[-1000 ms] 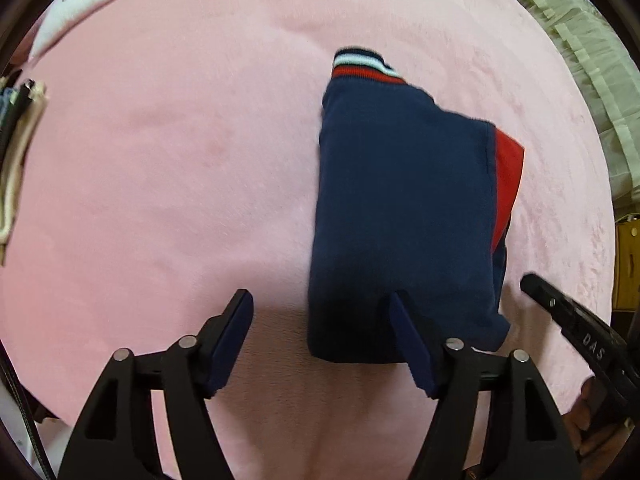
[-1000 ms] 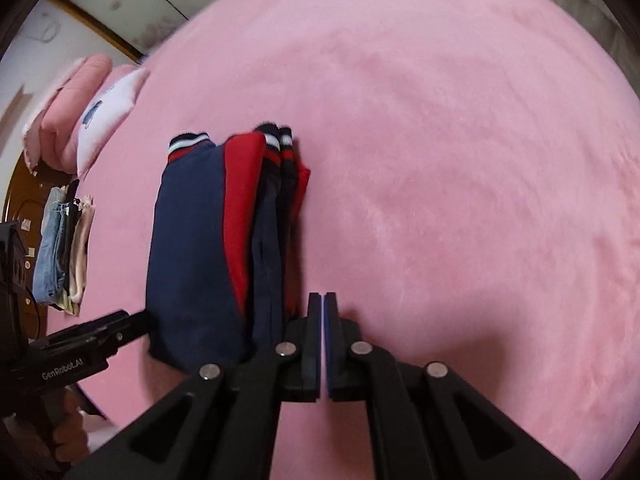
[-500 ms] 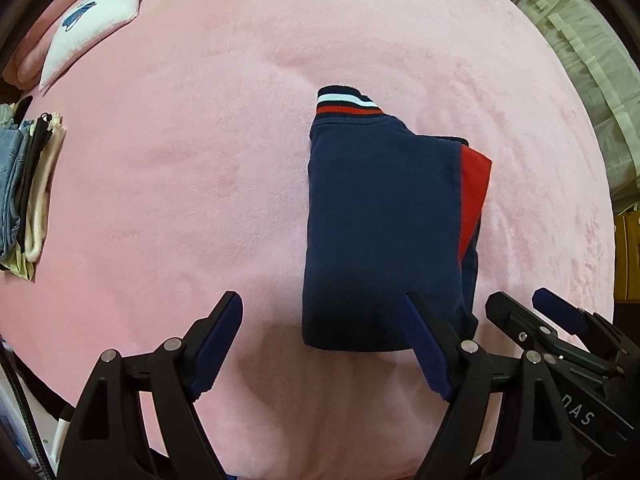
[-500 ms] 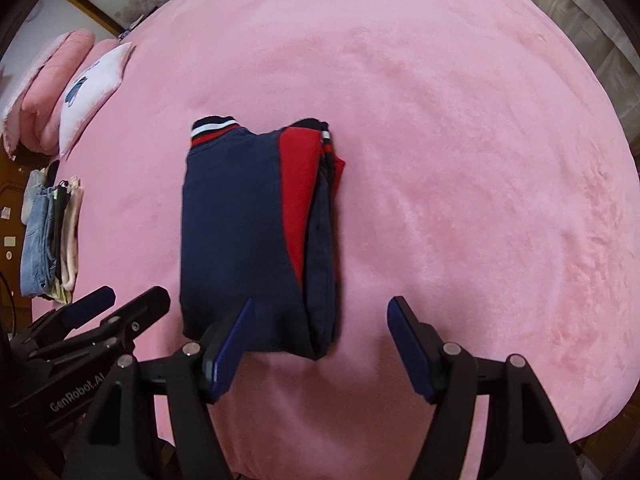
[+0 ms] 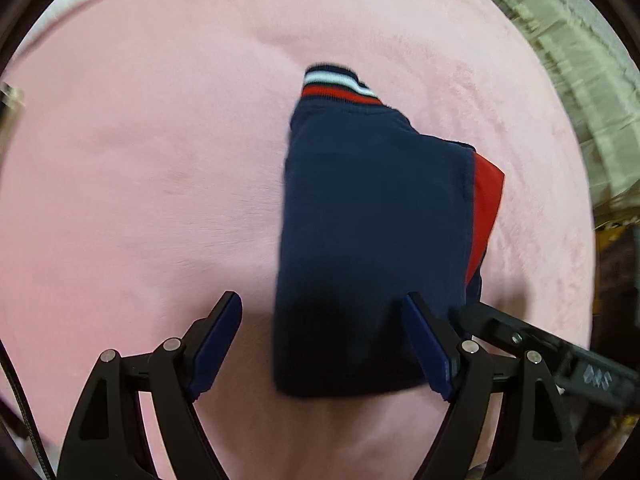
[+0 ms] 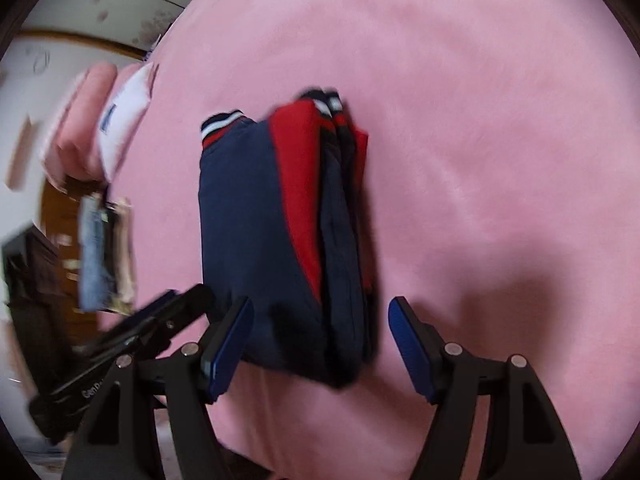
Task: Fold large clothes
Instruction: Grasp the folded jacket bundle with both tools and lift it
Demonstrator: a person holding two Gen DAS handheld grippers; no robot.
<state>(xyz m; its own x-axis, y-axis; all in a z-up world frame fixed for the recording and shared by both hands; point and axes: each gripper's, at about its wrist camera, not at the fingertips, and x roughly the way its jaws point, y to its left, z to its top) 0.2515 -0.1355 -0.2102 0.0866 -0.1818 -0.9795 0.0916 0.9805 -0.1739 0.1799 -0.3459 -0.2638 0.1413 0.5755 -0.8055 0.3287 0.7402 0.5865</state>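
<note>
A folded navy and red garment (image 5: 372,232) with a striped cuff lies on the pink blanket (image 5: 140,180). It also shows in the right wrist view (image 6: 280,240) as a thick stack of layers. My left gripper (image 5: 324,344) is open, its jaws straddling the garment's near left corner. My right gripper (image 6: 320,340) is open, its jaws on either side of the garment's near end. The right gripper also shows in the left wrist view (image 5: 540,344), and the left gripper in the right wrist view (image 6: 132,332).
Pink and white pillows (image 6: 108,128) lie at the far left of the bed. A stack of folded clothes (image 6: 104,256) sits at the bed's left edge. A pale ruffled bed skirt (image 5: 580,80) runs along the right side.
Both grippers moved down and closer to the garment's near end. The right gripper, shut a second ago, stands open. The garment lies where it was.
</note>
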